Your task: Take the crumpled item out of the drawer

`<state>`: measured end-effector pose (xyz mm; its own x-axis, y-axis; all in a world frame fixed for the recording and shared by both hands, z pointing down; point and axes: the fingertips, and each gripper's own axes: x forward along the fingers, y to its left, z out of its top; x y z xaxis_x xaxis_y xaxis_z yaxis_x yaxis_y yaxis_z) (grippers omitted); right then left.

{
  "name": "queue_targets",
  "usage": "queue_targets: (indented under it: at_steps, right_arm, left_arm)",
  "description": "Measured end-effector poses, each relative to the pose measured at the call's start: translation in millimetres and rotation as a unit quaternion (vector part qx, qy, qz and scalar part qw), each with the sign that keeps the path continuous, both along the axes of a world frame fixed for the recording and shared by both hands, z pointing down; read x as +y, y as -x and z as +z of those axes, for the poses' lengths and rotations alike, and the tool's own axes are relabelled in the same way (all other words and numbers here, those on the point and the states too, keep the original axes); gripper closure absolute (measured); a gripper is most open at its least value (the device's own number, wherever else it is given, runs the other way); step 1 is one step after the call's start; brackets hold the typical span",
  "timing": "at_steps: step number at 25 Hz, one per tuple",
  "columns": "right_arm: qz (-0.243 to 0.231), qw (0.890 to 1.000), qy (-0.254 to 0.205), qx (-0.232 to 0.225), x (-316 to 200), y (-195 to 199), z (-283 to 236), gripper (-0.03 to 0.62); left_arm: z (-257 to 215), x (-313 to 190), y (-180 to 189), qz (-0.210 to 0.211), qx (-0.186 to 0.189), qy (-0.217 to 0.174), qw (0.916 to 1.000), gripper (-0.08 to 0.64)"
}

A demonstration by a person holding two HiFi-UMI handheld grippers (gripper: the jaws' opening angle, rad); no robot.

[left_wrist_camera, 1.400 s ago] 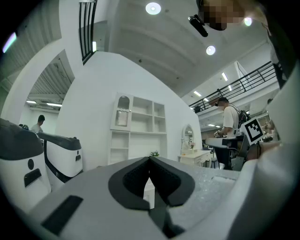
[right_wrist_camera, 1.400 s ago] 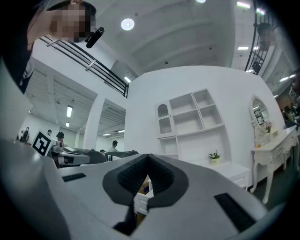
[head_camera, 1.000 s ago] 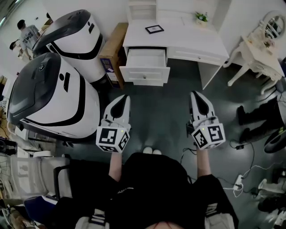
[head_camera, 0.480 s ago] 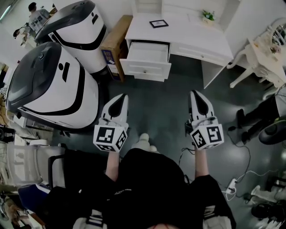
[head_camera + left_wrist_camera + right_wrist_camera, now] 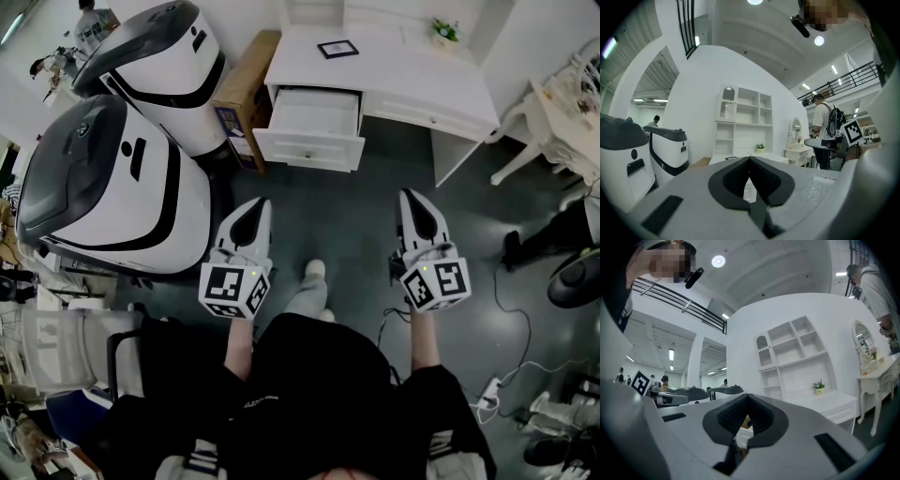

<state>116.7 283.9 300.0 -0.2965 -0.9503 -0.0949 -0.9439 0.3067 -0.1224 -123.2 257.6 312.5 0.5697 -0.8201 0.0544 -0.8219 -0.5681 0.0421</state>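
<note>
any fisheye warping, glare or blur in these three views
Head view: evenly lit, fairly sharp, the white desk bowed by the wide lens. Left gripper view: strong fisheye, black corners, a ceiling light glaring, a mosaic patch at top. Right gripper view: same warping, one bright ceiling lamp, another mosaic patch.

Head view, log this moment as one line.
stage: pre-reach | drawer: open, not yet reached | left gripper: shut, empty | right gripper: shut, empty | crumpled item: not visible
</note>
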Motion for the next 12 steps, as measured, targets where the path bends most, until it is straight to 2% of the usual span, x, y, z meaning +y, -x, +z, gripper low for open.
queue_targets:
  at_steps: [12]
  right_arm:
    - [0.001, 1.0, 0.014, -0.009, -109.9, -9.4, 8.9, 0.6]
  left_arm:
    - [11.0, -112.7, -18.6, 0.013, 0.012, 0.013, 0.9998, 0.562]
